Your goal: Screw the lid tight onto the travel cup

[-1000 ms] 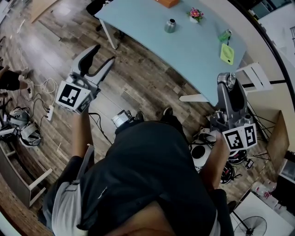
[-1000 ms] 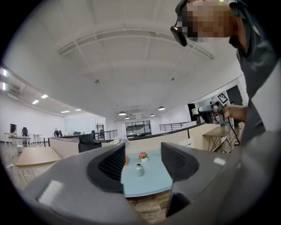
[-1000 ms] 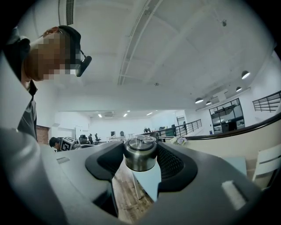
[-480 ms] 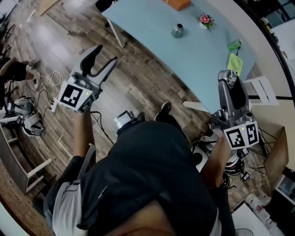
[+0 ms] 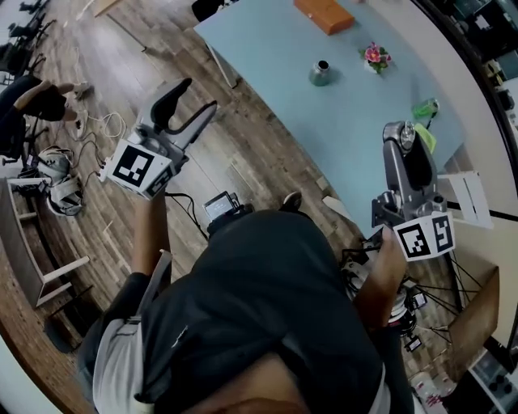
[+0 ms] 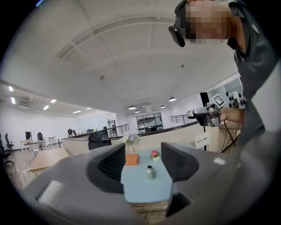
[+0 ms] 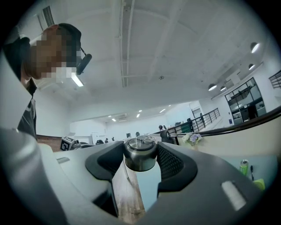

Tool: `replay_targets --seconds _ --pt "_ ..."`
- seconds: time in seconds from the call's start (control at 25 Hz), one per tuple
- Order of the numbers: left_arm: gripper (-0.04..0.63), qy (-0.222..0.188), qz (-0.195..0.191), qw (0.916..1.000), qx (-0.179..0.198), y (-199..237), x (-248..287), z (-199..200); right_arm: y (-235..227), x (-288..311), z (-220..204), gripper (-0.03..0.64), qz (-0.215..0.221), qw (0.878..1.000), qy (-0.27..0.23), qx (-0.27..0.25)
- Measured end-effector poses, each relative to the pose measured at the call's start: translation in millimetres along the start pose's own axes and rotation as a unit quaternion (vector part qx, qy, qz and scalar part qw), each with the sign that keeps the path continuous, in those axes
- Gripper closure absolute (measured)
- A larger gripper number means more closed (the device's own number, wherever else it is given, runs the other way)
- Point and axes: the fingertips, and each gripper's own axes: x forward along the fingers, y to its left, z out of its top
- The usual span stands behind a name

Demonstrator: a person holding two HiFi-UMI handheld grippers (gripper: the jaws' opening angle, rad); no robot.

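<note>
The steel travel cup (image 5: 320,73) stands without a lid on the pale blue table (image 5: 275,57); the left gripper view also shows the cup (image 6: 150,172), far off between the jaws. My right gripper (image 5: 403,129) is shut on the round metal lid (image 5: 408,137) and hangs over the table's near right edge. In the right gripper view the lid (image 7: 139,154) sits clamped between both pads (image 7: 169,162). My left gripper (image 5: 198,95) is open and holds nothing, out over the wooden floor left of the table.
On the table's far side are an orange box (image 5: 324,14), a small pot of pink flowers (image 5: 373,56) and green items (image 5: 426,109). A white chair (image 5: 469,198) stands at the right. Cables and gear (image 5: 57,174) lie on the floor at the left.
Both grippers have advanced toward the table, which now lies nearer and lower in the head view. The right gripper still grips the lid; the left stays open.
</note>
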Motion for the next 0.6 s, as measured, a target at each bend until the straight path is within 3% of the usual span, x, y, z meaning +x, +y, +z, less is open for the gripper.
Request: replay_targets --seconds 0.32,0.6 --pt "0.288 0.019 0.028 0.9994 0.010 -16.3 33.4 12.5 -49.4 12.4 6.1 0.377 0.036 0.999 0.001 0.011" --pt "0.288 0.028 0.020 0.9993 0.015 -24.2 61.4 19.2 -74.4 18.2 -0.7 0.377 0.038 0.999 0.008 0.028"
